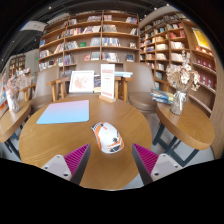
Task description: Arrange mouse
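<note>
Hand-held gripper [108,158] hovers low over the table [60,140], its fingers spread wide and holding nothing — the mouse [106,136] lies just ahead of them, roughly in line with the gap between the pink pads [75,155]. It rests on the wood on its own, white with an orange-red patch on top, and nothing touches it.

By its look the mouse should be light and rigid, a smooth plastic shell that could slip or skate on the table if pushed from one side. The best hold is probably across its two long flanks, near the middle, where the sides run closest to parallel; the domed top offers little to grip.

Beyond it lies a pale blue mat [63,111], then standing cards [82,81] and bookshelves [95,40]. No brand or writing can be read anywhere.
</note>
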{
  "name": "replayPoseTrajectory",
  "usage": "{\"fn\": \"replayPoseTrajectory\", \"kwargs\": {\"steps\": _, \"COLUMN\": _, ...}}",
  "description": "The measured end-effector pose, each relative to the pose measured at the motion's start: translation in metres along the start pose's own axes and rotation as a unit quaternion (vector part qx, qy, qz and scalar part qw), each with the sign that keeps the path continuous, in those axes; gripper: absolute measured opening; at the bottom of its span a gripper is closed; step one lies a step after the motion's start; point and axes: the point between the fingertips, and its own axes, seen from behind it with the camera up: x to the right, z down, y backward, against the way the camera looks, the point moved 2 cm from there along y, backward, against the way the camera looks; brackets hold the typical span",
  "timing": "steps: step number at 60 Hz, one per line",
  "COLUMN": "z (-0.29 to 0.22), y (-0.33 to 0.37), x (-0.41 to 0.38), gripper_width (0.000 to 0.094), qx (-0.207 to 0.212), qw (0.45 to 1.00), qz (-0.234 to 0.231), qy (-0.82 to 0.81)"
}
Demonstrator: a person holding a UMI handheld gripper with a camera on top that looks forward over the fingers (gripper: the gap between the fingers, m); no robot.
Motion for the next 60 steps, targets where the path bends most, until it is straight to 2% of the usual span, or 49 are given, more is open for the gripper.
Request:
{"fn": "replayPoseTrajectory", "kwargs": {"steps": 13, "z": 0.002, "y": -0.048, "x": 0.007, "gripper_width": 0.0851, "qx": -0.026, "qw": 1.000, "qz": 0.004, "qy": -0.001}}
{"fn": "replayPoseTrajectory", "kwargs": {"steps": 22, "z": -0.009, "y": -0.075, "x": 0.009, "gripper_width": 0.0863, "qx": -0.028, "qw": 1.000, "qz": -0.004, "qy": -0.009}}
{"fn": "replayPoseTrajectory", "kwargs": {"steps": 34, "z": -0.015, "y": -0.084, "x": 0.015, "gripper_width": 0.0849, "qx": -0.056, "qw": 0.998, "qz": -0.012, "qy": -0.009}}
{"fn": "replayPoseTrajectory", "kwargs": {"steps": 60, "z": -0.022, "y": -0.099, "x": 0.016, "gripper_width": 0.0844, "qx": -0.074, "qw": 0.997, "qz": -0.004, "qy": -0.011}}
